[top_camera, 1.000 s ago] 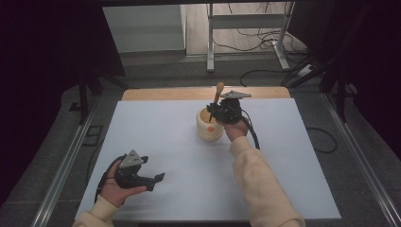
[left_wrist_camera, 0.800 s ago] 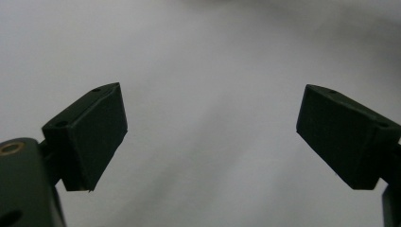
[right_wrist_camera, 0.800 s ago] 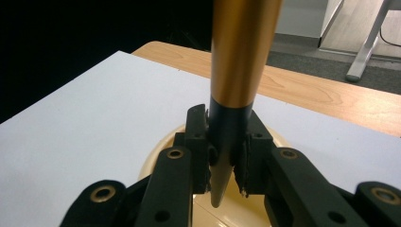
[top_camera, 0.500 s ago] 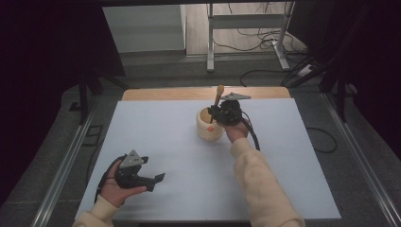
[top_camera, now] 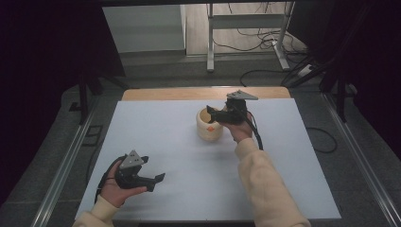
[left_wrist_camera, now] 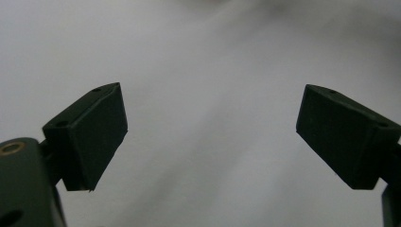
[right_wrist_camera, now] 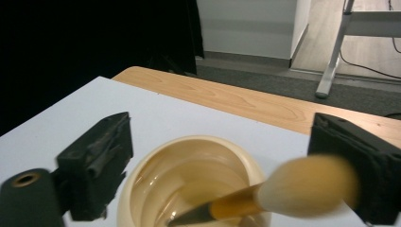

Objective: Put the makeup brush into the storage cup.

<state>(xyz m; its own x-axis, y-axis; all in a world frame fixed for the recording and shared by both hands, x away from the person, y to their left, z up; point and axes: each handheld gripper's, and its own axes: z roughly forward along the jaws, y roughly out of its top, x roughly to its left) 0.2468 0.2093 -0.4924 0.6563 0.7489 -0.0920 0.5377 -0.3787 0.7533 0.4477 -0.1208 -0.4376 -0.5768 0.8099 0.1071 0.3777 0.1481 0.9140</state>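
Hovering over the wooden cup (top_camera: pixel 209 125), the right gripper (top_camera: pixel 213 115) pointed toward the left of the high view, its jaws set wide apart after having just been opening. In the right gripper view the cup (right_wrist_camera: pixel 191 184) sat directly below and between those jaws, and a brush (right_wrist_camera: pixel 265 194) with a pale, fluffy head and a wooden handle leaned out of it, blurred, its head close in front of the right-hand jaw. Neither pad pressed on the brush, so the right gripper held nothing. The cup stood on the white worktop (top_camera: pixel 165 137), toward its far middle, with a strip of bare wood (top_camera: pixel 189 93) along the far edge.

The left gripper (top_camera: pixel 158 178) lay low at the near left of the worktop, well apart from the cup, gripped in the person's left hand (top_camera: pixel 113 187). Its own view showed the two jaws spread wide with only the plain white surface (left_wrist_camera: pixel 213 118) between them.
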